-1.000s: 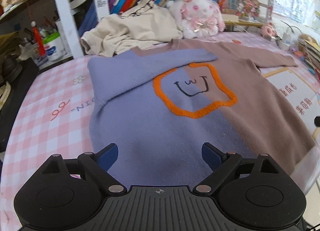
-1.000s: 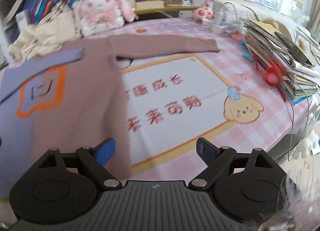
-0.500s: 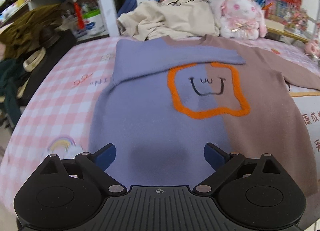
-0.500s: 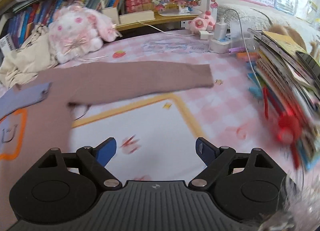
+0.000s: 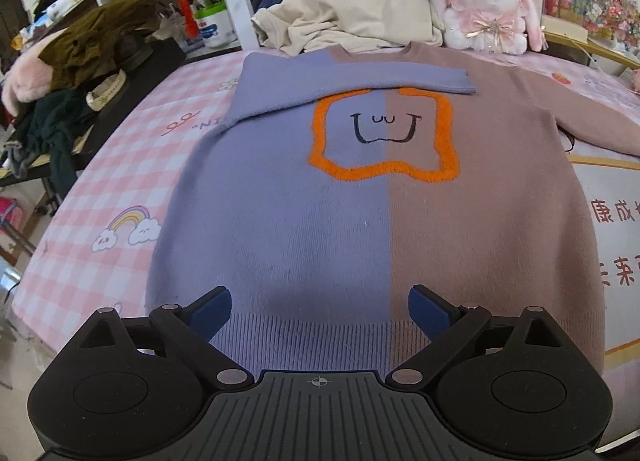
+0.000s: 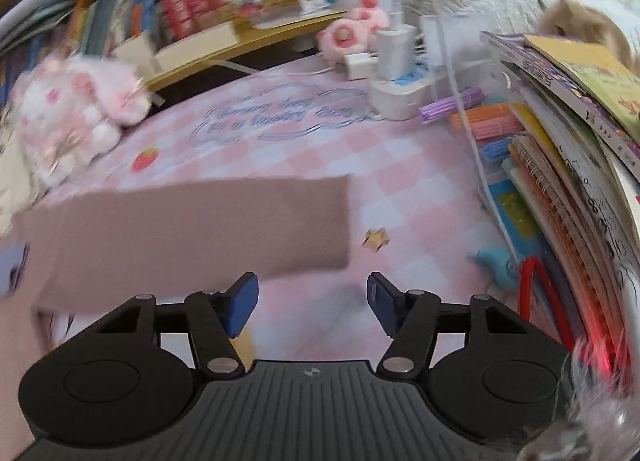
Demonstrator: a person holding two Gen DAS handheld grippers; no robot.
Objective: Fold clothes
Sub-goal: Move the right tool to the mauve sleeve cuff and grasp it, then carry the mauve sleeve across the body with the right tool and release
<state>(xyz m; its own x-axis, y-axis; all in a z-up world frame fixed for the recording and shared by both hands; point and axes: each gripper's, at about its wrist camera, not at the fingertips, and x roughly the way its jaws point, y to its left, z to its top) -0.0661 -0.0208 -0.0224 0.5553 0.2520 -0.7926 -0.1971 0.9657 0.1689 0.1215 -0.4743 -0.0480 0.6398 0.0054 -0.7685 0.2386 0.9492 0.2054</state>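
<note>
The sweater (image 5: 384,197) lies flat on the checked tablecloth (image 5: 120,181), its purple sleeve (image 5: 352,81) folded across the chest at 12 o'clock, above the orange patch (image 5: 384,133). The left gripper (image 5: 319,311) hovers over the hem, fingers wide and empty. The right gripper (image 6: 312,301), fingers also wide, is near the brown sleeve's (image 6: 192,233) cuff at 11 o'clock, with stacked books (image 6: 568,149) at 2 o'clock.

Surface: table under a pink-and-white checked cloth (image 5: 120,165). Landmark: two-tone sweater (image 5: 380,201), lying flat at centre, lilac sleeve folded across its chest, brown sleeve (image 6: 192,229) stretched out flat. Behind its collar: cream garment heap (image 5: 360,17) and pink plush rabbit (image 5: 484,9). Beyond the brown cuff: white power strip with chargers (image 6: 404,73), stacked books (image 6: 572,149), coloured pens (image 6: 484,121).
</note>
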